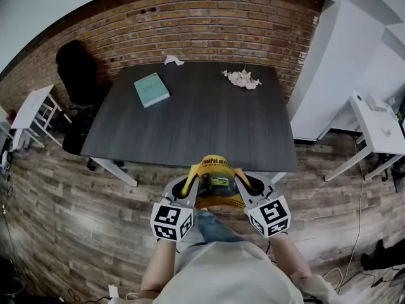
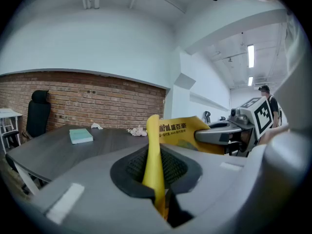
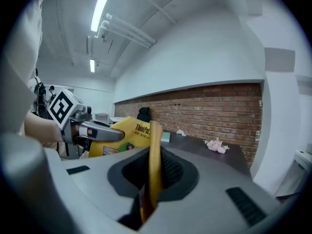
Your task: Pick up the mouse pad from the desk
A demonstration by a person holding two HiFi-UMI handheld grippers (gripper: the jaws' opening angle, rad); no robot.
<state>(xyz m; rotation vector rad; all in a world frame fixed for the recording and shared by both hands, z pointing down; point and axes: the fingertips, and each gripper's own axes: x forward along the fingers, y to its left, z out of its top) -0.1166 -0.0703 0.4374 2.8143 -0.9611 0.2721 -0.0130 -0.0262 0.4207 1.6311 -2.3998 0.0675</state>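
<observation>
Backdrop: red brick wall point(image 1: 190, 18) behind dark grey rectangular bench point(image 1: 209, 132).
Bench top: teal book point(image 1: 151, 89), crumpled white tissue point(image 1: 173, 60), pink flower cluster point(image 1: 241, 78), well apart.
Task item: yellow printed mouse pad point(image 1: 217, 185), held in the air over the wood-plank floor point(image 1: 76, 189), just off the bench's near edge.
Left side: left tool point(image 1: 190, 183) clamped on the pad's left edge.
Right side: right tool point(image 1: 243, 182) clamped on its right edge.

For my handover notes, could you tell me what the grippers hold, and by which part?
Both hold the yellow mouse pad: the left gripper is shut on its left edge, the right gripper on its right edge, clear of the desk.
</observation>
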